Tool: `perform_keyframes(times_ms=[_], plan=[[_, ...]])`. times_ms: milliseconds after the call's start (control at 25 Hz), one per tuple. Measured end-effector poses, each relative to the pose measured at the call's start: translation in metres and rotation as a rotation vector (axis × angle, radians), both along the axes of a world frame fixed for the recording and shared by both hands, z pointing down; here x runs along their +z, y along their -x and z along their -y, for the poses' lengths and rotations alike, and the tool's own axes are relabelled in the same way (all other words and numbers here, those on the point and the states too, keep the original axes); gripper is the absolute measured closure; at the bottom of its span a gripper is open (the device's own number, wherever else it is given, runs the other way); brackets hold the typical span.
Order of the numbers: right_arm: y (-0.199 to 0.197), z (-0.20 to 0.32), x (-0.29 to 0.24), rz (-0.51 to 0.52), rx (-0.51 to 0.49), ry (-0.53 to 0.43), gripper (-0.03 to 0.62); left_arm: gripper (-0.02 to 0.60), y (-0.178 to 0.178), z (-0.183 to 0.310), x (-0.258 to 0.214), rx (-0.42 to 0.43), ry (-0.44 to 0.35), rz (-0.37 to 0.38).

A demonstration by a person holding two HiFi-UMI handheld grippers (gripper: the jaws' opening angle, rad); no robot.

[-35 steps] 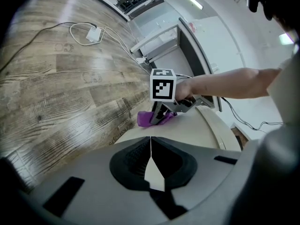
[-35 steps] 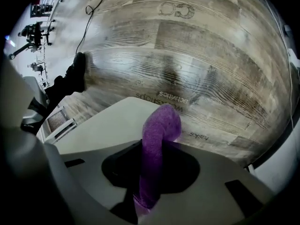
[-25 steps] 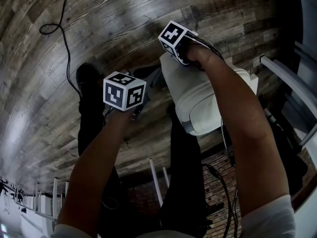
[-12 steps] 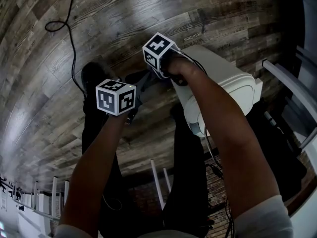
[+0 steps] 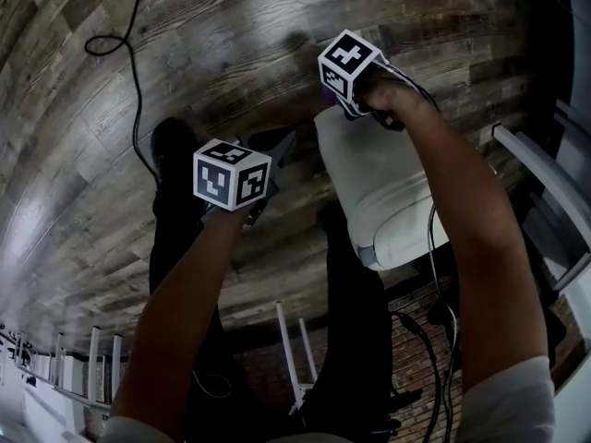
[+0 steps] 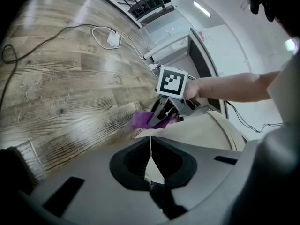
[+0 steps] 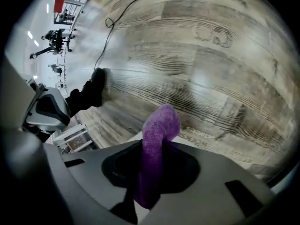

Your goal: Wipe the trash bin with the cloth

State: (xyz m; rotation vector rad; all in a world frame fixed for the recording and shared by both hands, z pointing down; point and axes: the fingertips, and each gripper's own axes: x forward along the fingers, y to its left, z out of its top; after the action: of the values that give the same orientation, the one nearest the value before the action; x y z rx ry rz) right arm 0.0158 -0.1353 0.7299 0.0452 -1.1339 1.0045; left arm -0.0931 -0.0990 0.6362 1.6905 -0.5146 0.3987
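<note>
purple cloth pinched, at the far edge of the bin

the cloth (image 7: 157,144) is in my right claw (image 7: 150,172), whose jaws are clamped on one end of it. the free end stands up past the tips and flops over in a soft roll. from the left gripper view it sits at the far edge of the trash bin (image 5: 388,192) top and seems to touch the lid there.

i judge the cloth light, limp and a bit fuzzy. it won't push back on its own, so i want a fat bunch of it gripped deep, with a pad sticking out to press flat on the plastic. the bin looks like smooth, hard, pale plastic with a rounded lid. it is probably light enough to skate on the floor (image 5: 277,26) under a hard wipe, so steadying its near side may help.

my left claw (image 6: 151,153) hangs just on the near side of the bin, jaws together on nothing.

on the planks just beyond the bin there is dark print (image 7: 201,137), upside down to me. i make out something like "works" and can't read the rest. a black cable (image 5: 120,53) lies well away from the bin.
</note>
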Motion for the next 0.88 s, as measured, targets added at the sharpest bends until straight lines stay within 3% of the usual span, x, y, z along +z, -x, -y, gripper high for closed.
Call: perform_keyframes(times_ms=[200, 400, 560, 880], plan=[[-0.084, 0.031, 0.023, -0.136, -0.047, -0.024, 0.505, 0.577, -0.019, 0.005, 0.012, 0.044, -0.020, -0.010], [-0.147, 0.029, 0.040, -0.251, -0.096, 0.014, 0.505, 0.577, -0.028, 0.007, 0.029, 0.076, -0.037, -0.004], [-0.173, 0.023, 0.053, -0.290, -0.160, 0.036, 0.505, 0.577, -0.033, 0.008, 0.038, 0.095, -0.049, 0.005], [-0.210, -0.002, 0.065, -0.366, -0.078, 0.105, 0.505, 0.577, -0.044, 0.002, 0.047, 0.094, -0.051, 0.006]])
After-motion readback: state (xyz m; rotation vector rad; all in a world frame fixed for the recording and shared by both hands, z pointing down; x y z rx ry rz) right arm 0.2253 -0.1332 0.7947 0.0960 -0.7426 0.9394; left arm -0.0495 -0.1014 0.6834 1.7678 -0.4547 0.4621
